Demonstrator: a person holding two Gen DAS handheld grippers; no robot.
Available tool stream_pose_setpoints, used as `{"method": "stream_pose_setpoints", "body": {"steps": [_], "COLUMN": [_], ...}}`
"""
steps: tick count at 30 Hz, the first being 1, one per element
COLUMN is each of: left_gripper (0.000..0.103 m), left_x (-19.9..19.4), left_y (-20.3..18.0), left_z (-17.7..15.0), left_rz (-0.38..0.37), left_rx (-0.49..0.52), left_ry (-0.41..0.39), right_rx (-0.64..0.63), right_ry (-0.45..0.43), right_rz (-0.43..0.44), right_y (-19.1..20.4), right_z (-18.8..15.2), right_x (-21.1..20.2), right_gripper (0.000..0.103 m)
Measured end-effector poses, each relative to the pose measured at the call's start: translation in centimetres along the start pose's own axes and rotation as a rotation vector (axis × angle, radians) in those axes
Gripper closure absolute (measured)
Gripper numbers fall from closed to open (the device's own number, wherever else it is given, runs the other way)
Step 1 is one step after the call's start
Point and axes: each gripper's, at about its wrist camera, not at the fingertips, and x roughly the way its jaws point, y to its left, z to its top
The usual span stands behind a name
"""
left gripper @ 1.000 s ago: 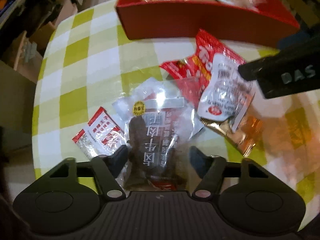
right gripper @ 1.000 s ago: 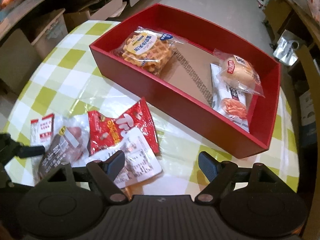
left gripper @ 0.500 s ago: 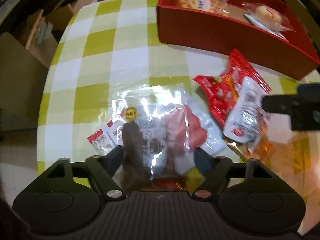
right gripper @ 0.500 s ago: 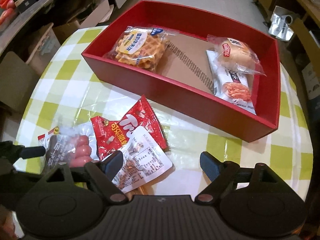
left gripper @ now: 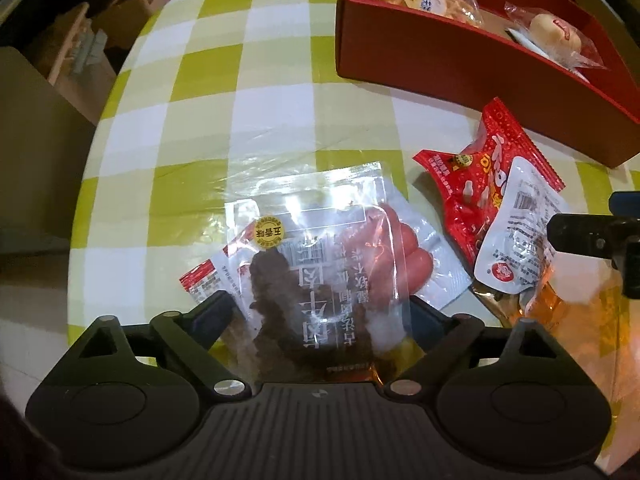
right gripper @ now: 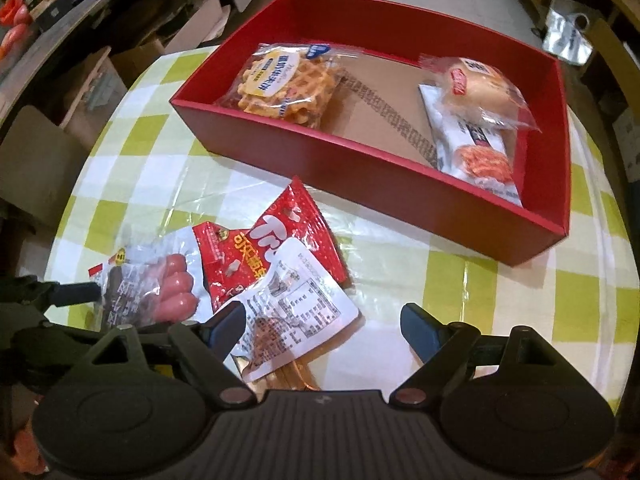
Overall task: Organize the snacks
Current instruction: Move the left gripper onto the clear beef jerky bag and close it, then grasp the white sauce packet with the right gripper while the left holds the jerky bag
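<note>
My left gripper [left gripper: 320,312] is shut on a clear packet of dark dried meat [left gripper: 304,292], held lifted over a sausage packet [left gripper: 392,252]. In the right wrist view the held packet [right gripper: 120,292] hangs at the left. A red snack bag [left gripper: 480,176] and a white packet [left gripper: 516,236] lie to the right on the checked table. My right gripper [right gripper: 324,328] is open and empty, its left finger over the white packet [right gripper: 304,308]. The red box [right gripper: 360,164] holds a waffle pack [right gripper: 288,80], a bun [right gripper: 480,84] and a white pack [right gripper: 476,152].
A small red-white sachet [left gripper: 204,284] lies under the held packet at the left. An orange-gold wrapper [right gripper: 292,372] lies under the white packet. The round table's edge [left gripper: 92,184] is close on the left, with cardboard boxes [left gripper: 72,48] on the floor beyond.
My left gripper has lifted the dried-meat packet off the table and pulled back, uncovering the sausage packet. My right gripper has drawn back a little; the box now looks farther away.
</note>
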Motion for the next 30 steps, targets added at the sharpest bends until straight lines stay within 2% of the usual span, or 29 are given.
{"method": "stream_pose_setpoints", "body": {"steps": [3,8,11,14,20,23,24,26,30], "left_gripper": [0.014,0.024,0.025,0.026,0.025,0.025,0.025,0.024,0.023], "left_x": [-0.3,-1.6,-1.9,-1.8,-1.9,-2.4,-2.5,-2.6,-2.7], "left_y": [0.9,2.4,2.7,2.6,2.7,2.2,2.0,1.8,1.8], "left_z": [-0.3,-0.5,-0.4,-0.3,-0.2,-0.2,-0.2,-0.3,-0.4], "left_rz": [0.005,0.008,0.004,0.02,0.004,0.032,0.036,0.029,0.031], "left_rx": [-0.036,-0.096,-0.116,-0.1,-0.109,-0.089,-0.085,-0.079,-0.071], "left_ry": [0.01,-0.015,-0.018,-0.023,-0.024,-0.046,-0.049,-0.049,-0.054], "right_rx": [0.015,0.041,0.075,0.165,0.312,0.367,0.388,0.416,0.392], "right_ry": [0.007,0.029,0.035,0.046,0.005,0.01,0.008,-0.024,-0.021], "right_rz": [-0.001,0.006,0.014,0.071,0.114,0.073,0.068,0.052,-0.02], "right_y": [0.3,1.3,1.7,1.5,0.4,0.1,0.1,0.6,2.0], "right_z": [-0.4,-0.6,-0.5,-0.5,-1.7,-2.0,-2.1,-1.9,-1.0], "right_x": [0.2,1.5,2.2,2.7,2.1,2.9,3.2,3.2,3.8], "right_gripper": [0.012,0.012,0.012,0.012,0.012,0.012,0.008,0.007,0.007]}}
